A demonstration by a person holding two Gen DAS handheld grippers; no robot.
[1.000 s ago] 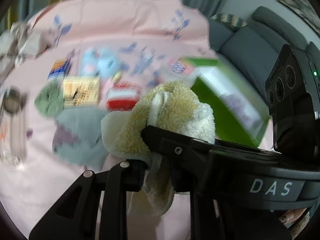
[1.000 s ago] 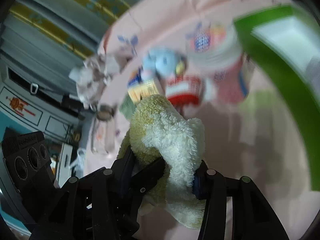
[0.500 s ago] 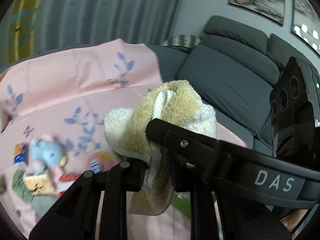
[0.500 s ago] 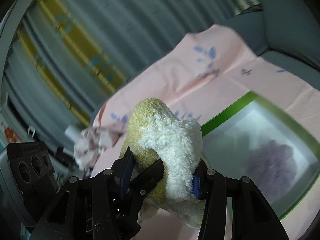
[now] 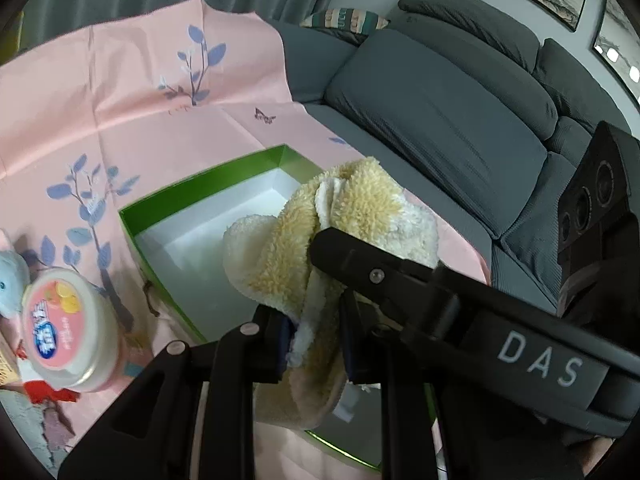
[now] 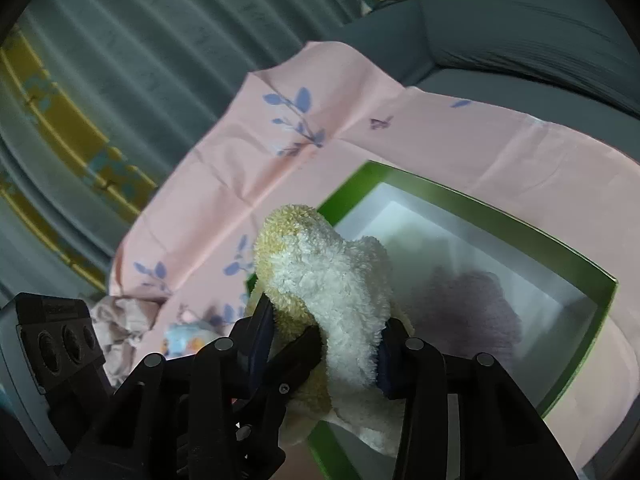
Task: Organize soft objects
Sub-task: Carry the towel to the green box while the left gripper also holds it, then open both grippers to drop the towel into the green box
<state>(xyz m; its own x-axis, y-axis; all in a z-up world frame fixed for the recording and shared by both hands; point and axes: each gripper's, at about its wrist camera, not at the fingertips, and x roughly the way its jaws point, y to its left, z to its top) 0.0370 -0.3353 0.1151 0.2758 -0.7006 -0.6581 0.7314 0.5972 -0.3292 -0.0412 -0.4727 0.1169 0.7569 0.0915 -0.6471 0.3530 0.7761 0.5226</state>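
held: fluffy cream-yellow cloth [image 5: 336, 240], bunched, pinched by both tongs at once
left gripper [image 5: 316, 338]: narrow, clamped on the cloth's lower fold
right gripper [image 6: 324, 344]: jaws just closed further, pads squeezing the cloth between them
target: green box [image 5: 208, 176], white inside, directly below and ahead of both tongs
in box: purple soft item [image 6: 472, 304], right of the cloth
next (judgement): lower, release both

We see a pink leaf-print cloth [image 5: 132, 120] spread over the grey sofa [image 5: 440, 120], and on it sit 1 open green box [image 5: 136, 220] and 1 round tub [image 5: 68, 328] just beside it.
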